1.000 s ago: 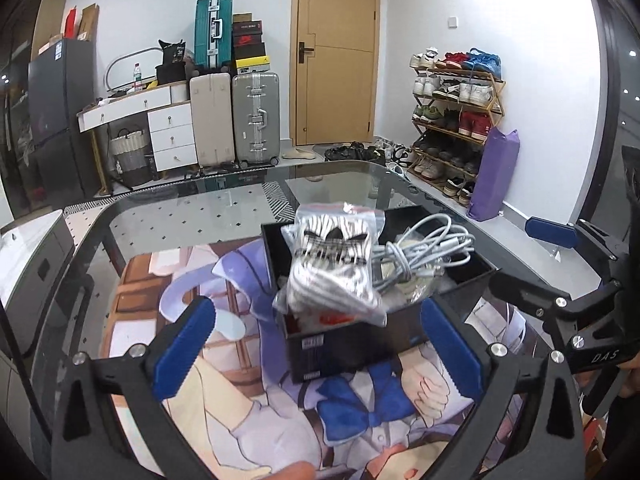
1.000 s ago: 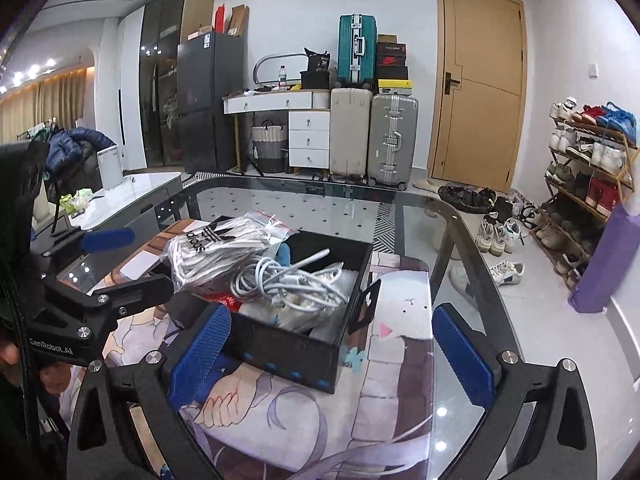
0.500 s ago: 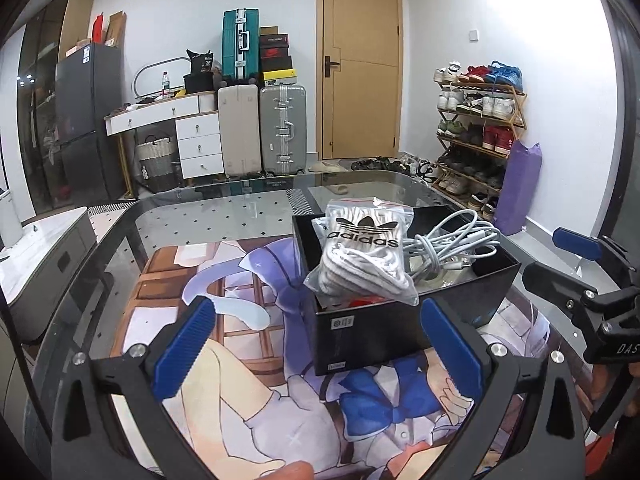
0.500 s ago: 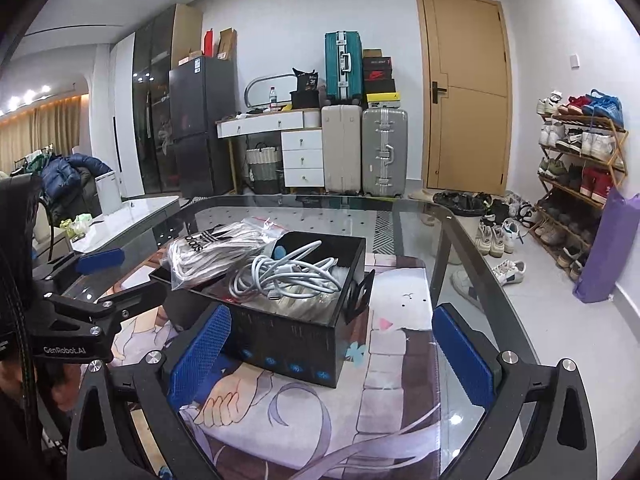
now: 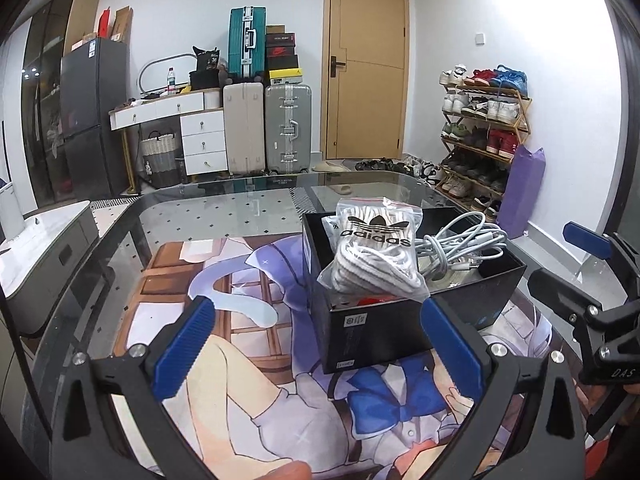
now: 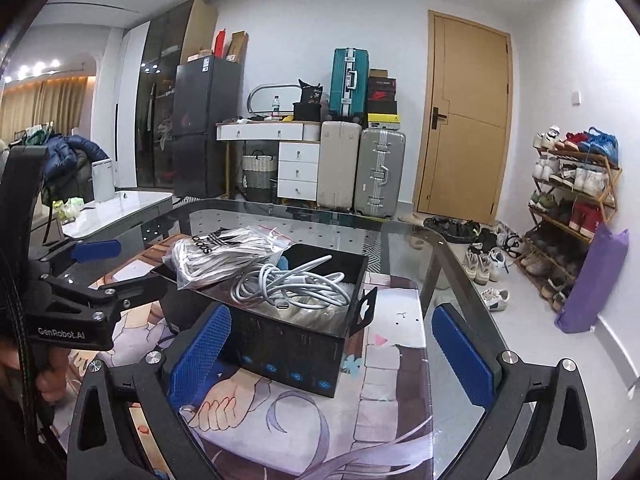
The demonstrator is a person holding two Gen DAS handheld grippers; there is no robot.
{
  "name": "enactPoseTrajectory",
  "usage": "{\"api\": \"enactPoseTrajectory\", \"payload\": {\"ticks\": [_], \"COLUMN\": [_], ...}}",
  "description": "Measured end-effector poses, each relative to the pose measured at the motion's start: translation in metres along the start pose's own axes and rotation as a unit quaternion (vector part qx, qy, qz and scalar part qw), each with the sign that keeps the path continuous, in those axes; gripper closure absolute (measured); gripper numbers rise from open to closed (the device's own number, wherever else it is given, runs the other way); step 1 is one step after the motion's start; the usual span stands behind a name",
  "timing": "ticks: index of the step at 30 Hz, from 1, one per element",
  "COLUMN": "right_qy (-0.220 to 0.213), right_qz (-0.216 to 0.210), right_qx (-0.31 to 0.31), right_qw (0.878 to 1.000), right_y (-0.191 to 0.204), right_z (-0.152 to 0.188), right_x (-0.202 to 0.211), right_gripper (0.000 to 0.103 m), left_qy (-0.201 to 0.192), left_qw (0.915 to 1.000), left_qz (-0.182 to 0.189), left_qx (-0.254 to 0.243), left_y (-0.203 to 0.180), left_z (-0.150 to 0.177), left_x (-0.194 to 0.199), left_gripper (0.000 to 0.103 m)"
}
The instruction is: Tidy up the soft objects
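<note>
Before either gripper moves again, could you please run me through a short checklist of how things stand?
1. Left gripper open and empty: ok.
2. Right gripper open and empty: ok.
3. Bagged socks fully inside the black box: not ok, the bag sticks up over the rim.
4. White cable coiled within the box: ok.
5. Box sitting flat on the printed mat: ok.
6. What lies under the socks: cannot tell.

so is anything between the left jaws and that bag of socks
Nothing visible. The left gripper is open with only the printed mat below; the sock bag lies atop the black box, beside the white cable.
</note>
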State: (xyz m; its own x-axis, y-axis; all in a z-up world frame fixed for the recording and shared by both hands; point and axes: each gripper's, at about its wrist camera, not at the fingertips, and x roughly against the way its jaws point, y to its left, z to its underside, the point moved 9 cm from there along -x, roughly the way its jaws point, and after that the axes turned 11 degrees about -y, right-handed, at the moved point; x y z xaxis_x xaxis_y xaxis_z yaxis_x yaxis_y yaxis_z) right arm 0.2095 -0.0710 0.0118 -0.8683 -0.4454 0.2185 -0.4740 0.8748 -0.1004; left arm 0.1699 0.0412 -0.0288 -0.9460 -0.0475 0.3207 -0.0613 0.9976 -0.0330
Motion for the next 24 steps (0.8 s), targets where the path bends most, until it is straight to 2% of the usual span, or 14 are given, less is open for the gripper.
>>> {"api": "enactPoseTrajectory", "payload": {"ticks": [7,24], "right_qy": [0.000,0.008], "right_qz": [0.001,0.000], "right_qx": [-0.015,-0.023], "right_qw": [1.000,1.000], "right_y": [-0.0050,-0.0074], "right_z": [0.0012,0.0038], "right_x": [0.0004,-0.0040], "right_gripper": [0.001,0.001], "left_qy": [-0.006,-0.013], "left_qw": [0.9999,0.9999], "left_qz": [-0.003,-0.003], "left_qx": [-0.013,-0.003], "left_y": [-0.0065,-0.0038], "left_z": [-0.0008,-0.0042], "left_x": [0.0018,0.0043], "left_gripper": [0.000,0.000]}}
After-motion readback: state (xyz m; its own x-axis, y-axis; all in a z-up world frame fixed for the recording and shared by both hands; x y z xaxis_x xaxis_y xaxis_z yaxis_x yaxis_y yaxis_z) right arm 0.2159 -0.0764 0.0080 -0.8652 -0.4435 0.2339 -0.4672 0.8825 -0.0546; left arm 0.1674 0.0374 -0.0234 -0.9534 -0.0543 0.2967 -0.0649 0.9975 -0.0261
